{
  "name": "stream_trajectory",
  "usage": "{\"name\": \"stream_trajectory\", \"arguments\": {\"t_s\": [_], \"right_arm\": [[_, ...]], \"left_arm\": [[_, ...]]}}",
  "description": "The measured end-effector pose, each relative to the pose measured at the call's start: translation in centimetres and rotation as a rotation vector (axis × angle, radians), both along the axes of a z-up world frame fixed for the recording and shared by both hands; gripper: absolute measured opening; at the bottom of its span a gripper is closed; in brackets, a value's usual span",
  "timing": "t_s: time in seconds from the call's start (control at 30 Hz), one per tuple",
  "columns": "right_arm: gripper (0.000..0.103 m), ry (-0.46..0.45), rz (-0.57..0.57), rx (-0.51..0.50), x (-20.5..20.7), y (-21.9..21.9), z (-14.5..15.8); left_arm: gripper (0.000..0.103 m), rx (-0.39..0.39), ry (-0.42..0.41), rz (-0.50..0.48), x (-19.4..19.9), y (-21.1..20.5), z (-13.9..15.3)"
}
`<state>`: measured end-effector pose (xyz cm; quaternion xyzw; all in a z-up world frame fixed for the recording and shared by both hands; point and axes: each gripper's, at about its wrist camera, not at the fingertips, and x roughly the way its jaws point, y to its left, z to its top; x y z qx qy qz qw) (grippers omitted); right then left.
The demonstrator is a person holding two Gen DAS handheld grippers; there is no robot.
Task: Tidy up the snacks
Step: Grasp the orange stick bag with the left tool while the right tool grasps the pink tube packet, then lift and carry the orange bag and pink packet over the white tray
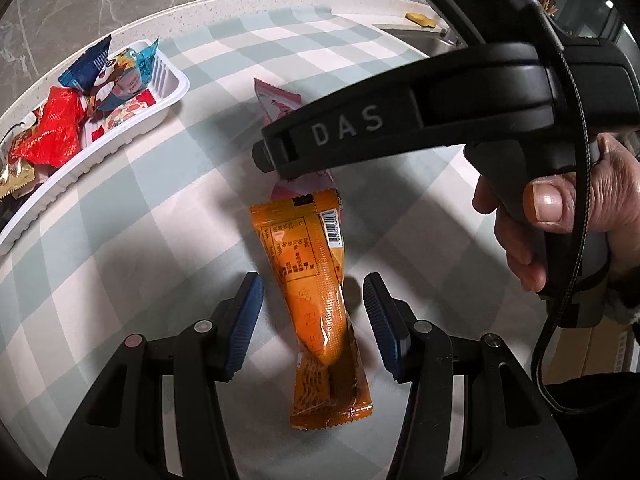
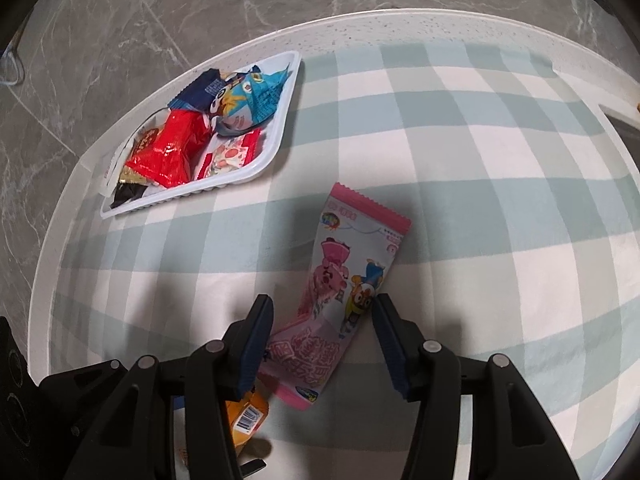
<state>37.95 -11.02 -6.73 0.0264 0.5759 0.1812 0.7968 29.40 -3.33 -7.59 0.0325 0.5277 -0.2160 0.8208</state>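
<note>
An orange snack packet lies flat on the checked cloth, lengthwise between the blue pads of my left gripper. There is a gap on each side, so this gripper is open. A pink cartoon packet lies just beyond it, with my right gripper straddling its lower half. Those jaws stand apart and do not squeeze the wrapper. In the left wrist view the right gripper's black body hides most of the pink packet. The orange packet's end shows under the right gripper's left finger.
A white tray at the table's far left edge holds several wrapped snacks, red and blue among them. The round white table rim meets grey marble floor beyond. A hand grips the right gripper's handle.
</note>
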Motion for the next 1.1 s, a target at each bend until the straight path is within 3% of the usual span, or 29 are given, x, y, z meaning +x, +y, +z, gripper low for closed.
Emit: {"name": "stream_trajectory", "arguments": {"t_s": [0.43, 0.73, 1.1], "right_arm": [[0.031, -0.04, 0.054, -0.059, -0.7, -0.5, 0.1], [0.029, -0.048, 0.088, -0.062, -4.0, -2.0, 0.5], [0.025, -0.018, 0.109, -0.011, -9.8, -4.9, 1.0]], "left_arm": [[0.049, 0.071, -0.075, -0.045, -0.2, -1.7, -0.5], [0.032, 0.087, -0.098, -0.019, -0.9, -1.0, -0.8], [0.025, 0.062, -0.078, 0.029, -5.3, 0.7, 0.0]]}}
